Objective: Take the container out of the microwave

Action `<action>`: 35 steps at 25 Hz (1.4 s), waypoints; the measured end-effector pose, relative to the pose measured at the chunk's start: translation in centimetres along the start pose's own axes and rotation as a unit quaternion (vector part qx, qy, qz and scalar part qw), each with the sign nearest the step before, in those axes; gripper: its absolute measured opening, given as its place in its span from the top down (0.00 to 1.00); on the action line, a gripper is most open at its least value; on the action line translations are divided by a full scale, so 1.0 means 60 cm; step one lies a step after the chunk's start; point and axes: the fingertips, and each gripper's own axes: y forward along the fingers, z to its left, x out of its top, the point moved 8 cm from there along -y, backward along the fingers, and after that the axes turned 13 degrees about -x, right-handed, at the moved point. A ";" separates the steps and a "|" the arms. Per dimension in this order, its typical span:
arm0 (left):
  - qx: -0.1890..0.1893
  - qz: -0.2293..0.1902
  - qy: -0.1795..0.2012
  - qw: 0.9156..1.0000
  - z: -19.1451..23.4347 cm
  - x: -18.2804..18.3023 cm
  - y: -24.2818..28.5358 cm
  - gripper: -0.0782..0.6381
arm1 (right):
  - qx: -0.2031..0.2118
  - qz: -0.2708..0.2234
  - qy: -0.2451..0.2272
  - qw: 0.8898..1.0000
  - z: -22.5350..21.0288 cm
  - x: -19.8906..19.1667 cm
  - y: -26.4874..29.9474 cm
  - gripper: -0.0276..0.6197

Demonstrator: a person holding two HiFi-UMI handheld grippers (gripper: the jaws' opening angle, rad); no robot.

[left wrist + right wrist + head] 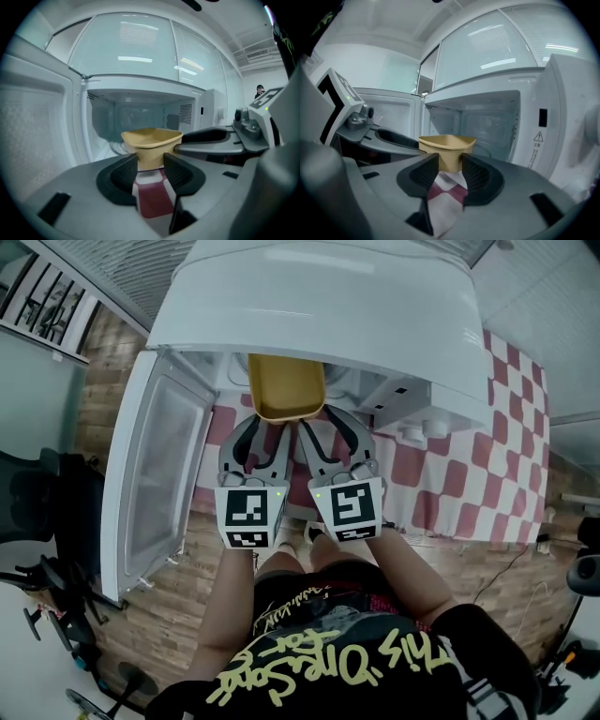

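The white microwave oven (319, 306) stood on a surface covered with a red-and-white checked cloth (450, 474). Its glazed white door (155, 474) was swung fully open to the left in the head view.

**Container position.** The yellow, rounded-square plastic container (286, 388) was at the mouth of the oven cavity. Its far part lay under the oven's top edge and its near edge projected toward the person. It was upright, with its opening facing up. In both gripper views the checked cloth (152, 197) (445, 192) showed below the container, with the open cavity behind it.

**Left gripper.** The left gripper (267, 426) met the near wall of the container on its left side. In the left gripper view (150, 161), the two black ribbed pads were set fairly wide and closed on the lower wall of the container (152, 140), one pad on each side.

**Right gripper.** The right gripper (323, 423) met the same near wall on its right side, just beside the left gripper. In the right gripper view (450, 164), its black pads clamped the container (446, 143) in the same way, at a slightly narrower setting.

**Marker cubes.** The black-and-white marker cubes (251, 517) (349, 510) sat side by side at the rear of the grippers.

**Cross views.** Each gripper view also showed the other gripper's dark finger alongside the container (206, 136) (393, 138).
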 end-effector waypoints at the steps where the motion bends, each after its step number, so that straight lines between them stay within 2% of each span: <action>1: -0.002 -0.001 0.000 1.000 -0.001 -0.001 -0.005 0.64 | -0.001 -0.001 -0.001 1.000 0.003 0.000 -0.005 0.72; 26: -0.052 -0.022 0.027 0.998 -0.088 -0.036 -0.170 0.65 | -0.060 -0.020 0.011 0.998 0.096 -0.011 -0.195 0.72; 35: -0.066 -0.027 0.047 0.996 -0.111 -0.051 -0.238 0.65 | -0.082 -0.031 0.015 0.996 0.143 -0.015 -0.262 0.72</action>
